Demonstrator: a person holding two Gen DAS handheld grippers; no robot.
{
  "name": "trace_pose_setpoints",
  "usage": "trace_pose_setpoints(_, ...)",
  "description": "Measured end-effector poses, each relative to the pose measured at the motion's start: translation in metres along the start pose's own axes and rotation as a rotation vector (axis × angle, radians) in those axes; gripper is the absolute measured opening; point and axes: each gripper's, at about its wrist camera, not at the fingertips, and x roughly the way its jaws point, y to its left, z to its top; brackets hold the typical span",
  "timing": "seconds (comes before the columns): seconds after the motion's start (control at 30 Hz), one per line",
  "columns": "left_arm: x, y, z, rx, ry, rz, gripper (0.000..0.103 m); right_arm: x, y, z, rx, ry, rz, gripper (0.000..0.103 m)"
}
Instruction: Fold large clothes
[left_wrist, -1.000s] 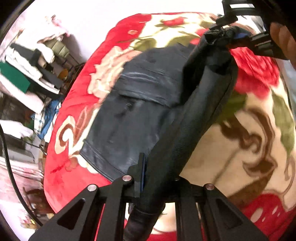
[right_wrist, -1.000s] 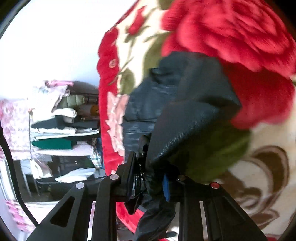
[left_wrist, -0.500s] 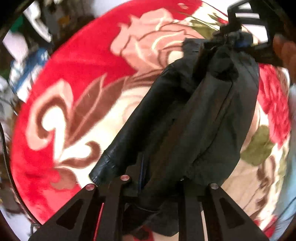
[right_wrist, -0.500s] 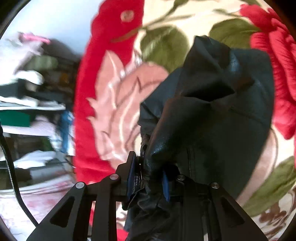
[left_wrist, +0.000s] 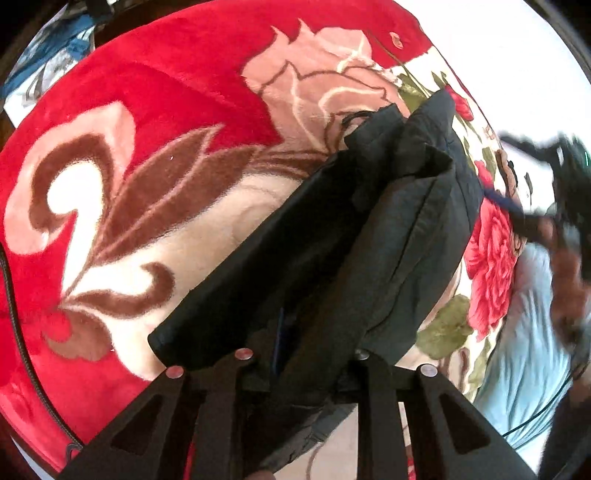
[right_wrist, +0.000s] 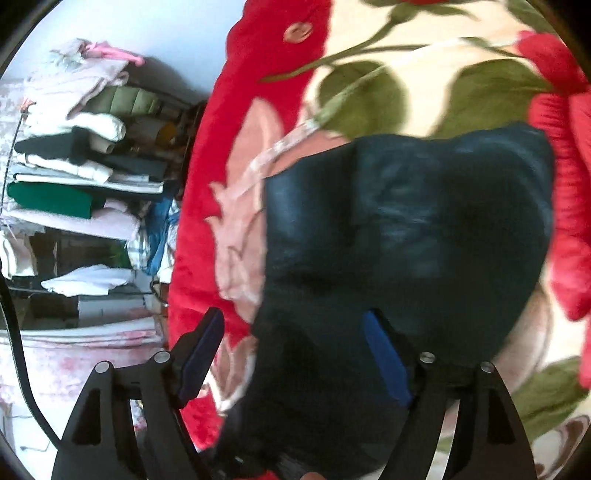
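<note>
Since a second ago both hands have carried the lifted edge of the black garment across the floral blanket, and what then hung in a bunched ridge between the two tools now lies doubled over itself on the bed. The right gripper has just been opening: its jaws, pinched on a wad of cloth half a second ago, stand wide apart, blue pads exposed, with the fabric lying loose between them and pressed by neither. Judged from this, the right corner has been let go because it has reached its landing place on the layer beneath.

The left gripper is clamped on a thick fold of the same garment; cloth fills the narrow gap between its fingers. It appears to keep that hold so the near edge stays aligned while the far corner settles.

In the right wrist view the garment rests flat, with a visible crease across its upper panel. Stacked folded clothes fill shelves beyond the bed edge.

Judgement: one fold is laid; the left corner is not yet freed.
</note>
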Motion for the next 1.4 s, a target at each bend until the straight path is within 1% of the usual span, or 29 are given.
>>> trace_pose_setpoints(0.07, -0.006, -0.003, 0.004, -0.015, 0.004, -0.027, 0.017, -0.011, -0.018, -0.007, 0.016, -0.004, -0.009, 0.082)
trace_pose_setpoints(0.1, -0.009, -0.007, 0.003, -0.001, 0.001, -0.030, 0.018, -0.017, -0.029, -0.012, 0.033, -0.008, -0.019, 0.084)
trace_pose_setpoints(0.13, -0.014, -0.014, 0.002, 0.029, -0.007, -0.031, 0.019, -0.021, -0.039, -0.015, 0.049, -0.007, -0.027, 0.085)
trace_pose_setpoints(0.17, -0.019, -0.021, 0.000, 0.063, -0.023, -0.035, 0.022, -0.024, -0.047, -0.019, 0.060, -0.003, -0.036, 0.086)
trace_pose_setpoints(0.2, -0.024, -0.029, -0.002, 0.116, -0.046, -0.036, 0.025, -0.027, -0.056, -0.023, 0.072, 0.000, -0.047, 0.086)
trace_pose_setpoints(0.23, -0.025, -0.033, -0.003, 0.147, -0.059, -0.022, 0.025, -0.031, -0.067, -0.028, 0.081, 0.002, -0.057, 0.087)
trace_pose_setpoints(0.27, -0.025, -0.036, -0.004, 0.179, -0.074, 0.008, 0.026, -0.033, -0.076, -0.030, 0.085, 0.004, -0.064, 0.087)
trace_pose_setpoints(0.37, -0.025, -0.035, -0.003, 0.200, -0.090, 0.043, 0.027, -0.036, -0.102, -0.038, 0.113, 0.004, -0.095, 0.088)
trace_pose_setpoints(0.4, -0.025, -0.034, -0.002, 0.202, -0.093, 0.045, 0.030, -0.038, -0.112, -0.040, 0.128, -0.002, -0.106, 0.088)
trace_pose_setpoints(0.43, -0.025, -0.030, 0.001, 0.183, -0.095, 0.023, 0.034, -0.040, -0.121, -0.042, 0.141, -0.006, -0.117, 0.088)
trace_pose_setpoints(0.47, -0.027, -0.024, 0.003, 0.147, -0.100, -0.015, 0.056, -0.039, -0.126, -0.041, 0.147, -0.009, -0.120, 0.088)
trace_pose_setpoints(0.5, -0.030, -0.015, 0.008, 0.089, -0.117, -0.067, 0.097, -0.040, -0.133, -0.041, 0.153, -0.013, -0.121, 0.088)
trace_pose_setpoints(0.53, -0.033, -0.010, 0.010, 0.058, -0.138, -0.095, 0.103, -0.041, -0.139, -0.041, 0.156, -0.016, -0.119, 0.089)
trace_pose_setpoints(0.57, -0.036, -0.006, 0.013, 0.037, -0.165, -0.109, 0.103, -0.041, -0.144, -0.040, 0.159, -0.015, -0.119, 0.089)
trace_pose_setpoints(0.6, -0.037, -0.005, 0.017, 0.038, -0.178, -0.086, 0.103, -0.040, -0.148, -0.039, 0.160, -0.017, -0.118, 0.089)
trace_pose_setpoints(0.73, -0.040, -0.013, 0.025, 0.094, -0.240, 0.068, 0.103, -0.031, -0.166, -0.019, 0.171, -0.038, -0.063, 0.089)
trace_pose_setpoints(0.8, -0.037, -0.018, 0.026, 0.115, -0.254, 0.147, 0.103, -0.025, -0.175, -0.008, 0.183, -0.061, -0.035, 0.089)
trace_pose_setpoints(0.83, -0.035, -0.019, 0.025, 0.128, -0.258, 0.178, 0.103, -0.020, -0.182, 0.004, 0.195, -0.070, -0.011, 0.089)
trace_pose_setpoints(0.93, -0.016, -0.025, 0.023, 0.176, -0.245, 0.344, 0.103, -0.003, -0.200, 0.029, 0.230, -0.073, 0.060, 0.088)
trace_pose_setpoints(0.97, -0.008, -0.023, 0.024, 0.180, -0.237, 0.391, 0.103, 0.004, -0.204, 0.035, 0.238, -0.071, 0.080, 0.078)
trace_pose_setpoints(1.0, -0.001, -0.020, 0.024, 0.176, -0.232, 0.428, 0.103, 0.012, -0.208, 0.042, 0.247, -0.068, 0.097, 0.062)
trace_pose_setpoints(1.03, 0.006, -0.015, 0.025, 0.163, -0.227, 0.460, 0.103, 0.021, -0.210, 0.047, 0.252, -0.065, 0.125, 0.057)
trace_pose_setpoints(1.1, 0.019, -0.005, 0.030, 0.139, -0.207, 0.496, 0.103, 0.033, -0.207, 0.054, 0.247, -0.077, 0.164, 0.048)
trace_pose_setpoints(1.13, 0.024, 0.000, 0.032, 0.131, -0.201, 0.513, 0.103, 0.037, -0.204, 0.056, 0.239, -0.081, 0.167, 0.041)
trace_pose_setpoints(1.17, 0.027, 0.003, 0.034, 0.130, -0.198, 0.529, 0.103, 0.042, -0.200, 0.058, 0.229, -0.085, 0.167, 0.031)
trace_pose_setpoints(1.2, 0.029, 0.005, 0.036, 0.132, -0.196, 0.542, 0.103, 0.045, -0.196, 0.059, 0.226, -0.092, 0.165, 0.025)
trace_pose_setpoints(1.27, 0.026, 0.006, 0.040, 0.147, -0.203, 0.561, 0.103, 0.040, -0.194, 0.053, 0.260, -0.128, 0.184, 0.017)
trace_pose_setpoints(1.33, 0.021, 0.002, 0.043, 0.164, -0.210, 0.569, 0.103, 0.025, -0.197, 0.040, 0.307, -0.179, 0.211, 0.016)
trace_pose_setpoints(1.4, 0.014, -0.004, 0.044, 0.188, -0.217, 0.572, 0.103, 0.001, -0.200, 0.018, 0.372, -0.231, 0.237, 0.015)
